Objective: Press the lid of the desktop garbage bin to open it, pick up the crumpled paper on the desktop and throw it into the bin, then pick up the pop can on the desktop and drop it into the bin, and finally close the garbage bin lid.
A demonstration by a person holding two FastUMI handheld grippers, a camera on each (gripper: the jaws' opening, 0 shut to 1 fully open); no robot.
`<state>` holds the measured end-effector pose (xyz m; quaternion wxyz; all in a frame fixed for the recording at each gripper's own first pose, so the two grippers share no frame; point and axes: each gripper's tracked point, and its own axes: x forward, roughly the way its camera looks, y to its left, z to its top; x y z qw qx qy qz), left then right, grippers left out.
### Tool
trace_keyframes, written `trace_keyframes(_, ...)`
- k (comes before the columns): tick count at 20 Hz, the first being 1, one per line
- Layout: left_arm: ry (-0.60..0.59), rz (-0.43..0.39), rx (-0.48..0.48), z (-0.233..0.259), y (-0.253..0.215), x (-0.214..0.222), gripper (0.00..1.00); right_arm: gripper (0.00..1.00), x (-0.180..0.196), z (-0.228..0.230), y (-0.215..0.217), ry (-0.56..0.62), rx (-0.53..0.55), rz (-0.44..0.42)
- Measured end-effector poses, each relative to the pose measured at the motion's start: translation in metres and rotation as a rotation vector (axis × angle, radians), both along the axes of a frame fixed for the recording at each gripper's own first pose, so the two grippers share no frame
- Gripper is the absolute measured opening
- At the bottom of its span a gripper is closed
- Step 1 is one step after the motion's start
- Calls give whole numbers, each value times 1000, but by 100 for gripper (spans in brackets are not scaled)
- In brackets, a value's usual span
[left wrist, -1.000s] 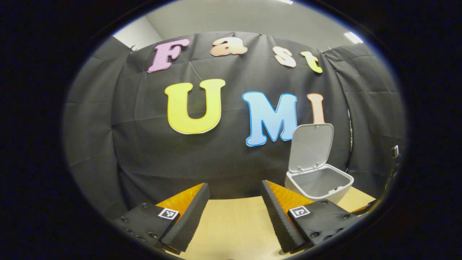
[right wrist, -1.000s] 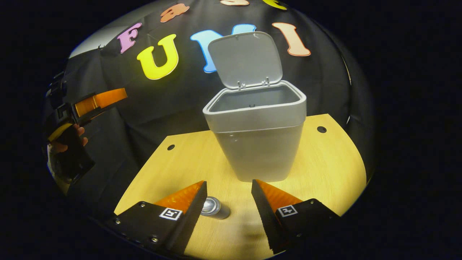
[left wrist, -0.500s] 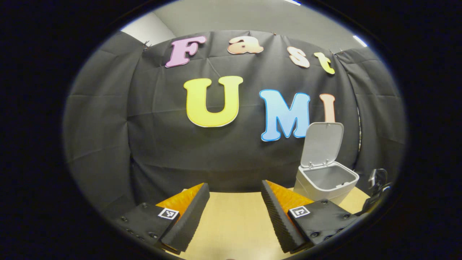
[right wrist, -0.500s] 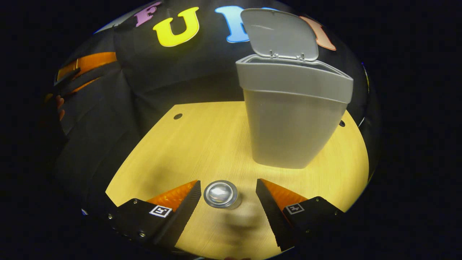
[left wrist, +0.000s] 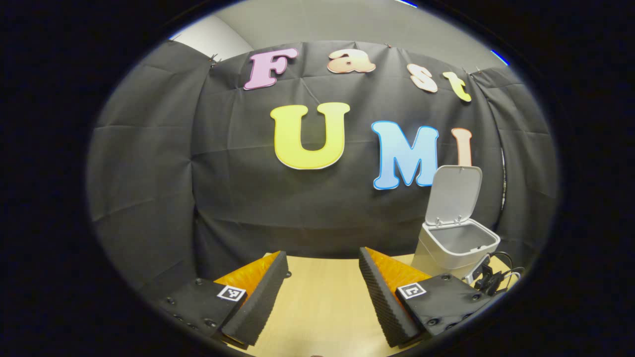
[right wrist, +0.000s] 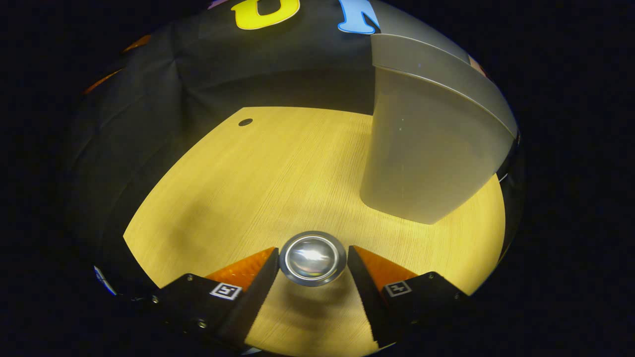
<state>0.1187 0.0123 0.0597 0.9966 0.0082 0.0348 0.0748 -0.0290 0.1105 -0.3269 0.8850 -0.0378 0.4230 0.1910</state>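
Right tongs (right wrist: 312, 260) lower, astride pop can (right wrist: 312, 258).

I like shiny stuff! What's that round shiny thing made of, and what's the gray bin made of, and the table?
The pop can looks like bare metal: its round end gleams like a mirror. The bin seems to be matte gray plastic, smooth with no glare. The table shows pale wood grain, perhaps a laminate.

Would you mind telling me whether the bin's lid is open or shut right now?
Open: the lid stands raised behind the bin, whose inside is visible.
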Motion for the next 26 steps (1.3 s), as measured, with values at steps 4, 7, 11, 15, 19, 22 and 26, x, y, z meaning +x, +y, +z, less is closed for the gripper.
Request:
trace_keyframes(4, 3, 10, -20, -4, -1, -3, 100, 84, 4, 12, -1, -27, 12, 14)
trace_keyframes(7, 3, 8, -25, -6, -4, -2, 100, 84, 11, 49, 1, -96, 62, 20)
trace_keyframes(11, 2, -11, -33, -7, -12, 1, 100, 84, 31, 111, 8, -213, 134, 17)
trace_keyframes(15, 6, -26, -46, -9, -19, 3, 100, 84, 51, 168, 10, -329, 176, 21)
trace_keyframes(19, 4, -35, -44, -8, -21, 3, 95, 84, 67, 221, 11, -442, 234, 17)
trace_keyframes(22, 6, -42, -45, -9, -24, 2, 100, 84, 83, 265, 0, -544, 276, -18)
trace_keyframes(26, 11, -57, -51, -11, -29, 1, 100, 83, 101, 313, -30, -671, 312, -100)
